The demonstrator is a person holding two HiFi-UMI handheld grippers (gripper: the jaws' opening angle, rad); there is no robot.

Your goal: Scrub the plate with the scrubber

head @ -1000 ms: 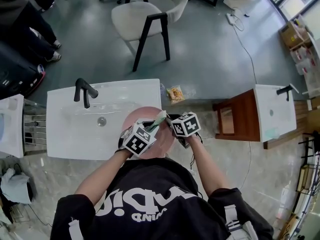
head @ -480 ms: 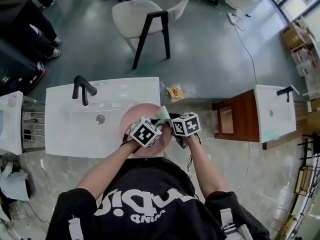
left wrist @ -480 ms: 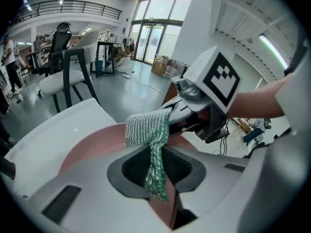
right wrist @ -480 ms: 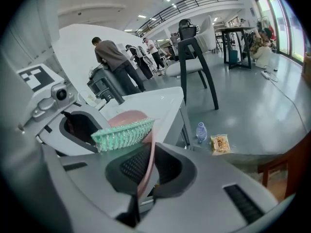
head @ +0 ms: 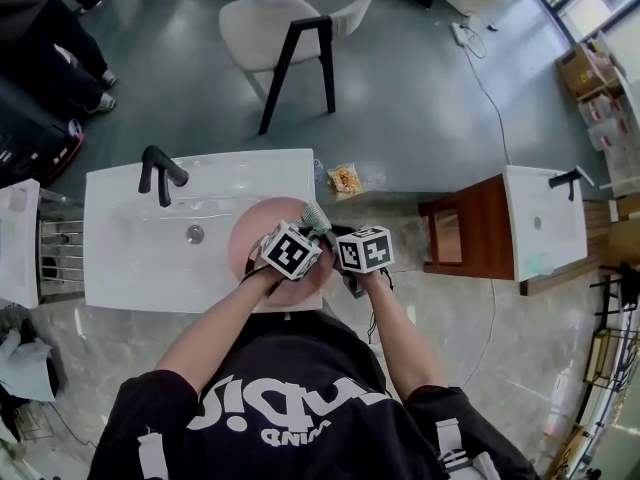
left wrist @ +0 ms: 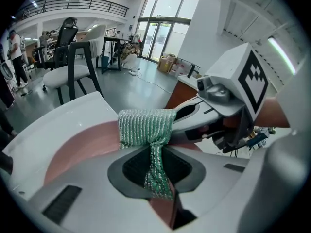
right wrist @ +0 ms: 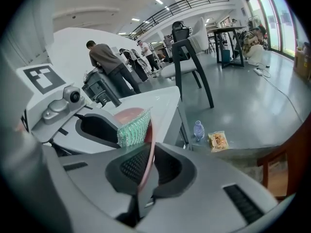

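A round pink plate [head: 258, 230] is held tilted over the right end of a white sink [head: 130, 263]. My right gripper [head: 336, 238] is shut on the plate's rim [right wrist: 147, 139], which runs between its jaws; they have just been closing a little further on it. My left gripper [head: 310, 228] is shut on a green mesh scrubber [left wrist: 146, 126], whose wad sticks out past the jaws and lies against the plate's face [left wrist: 82, 147]. The scrubber [right wrist: 133, 128] also shows in the right gripper view, right beside the plate's rim. The two grippers sit close together.
A black faucet [head: 160, 175] stands at the sink's back. A white chair [head: 285, 13] is on the floor beyond. A snack packet [head: 346, 180] and a small bottle [right wrist: 198, 130] lie by the sink's corner. A wooden stand [head: 465, 233] and a second sink [head: 545, 223] stand at the right. Several people stand in the background.
My left gripper with the scrubber has slid across the plate toward the right gripper. The plate now sits a little further over the sink. The right gripper keeps its hold.
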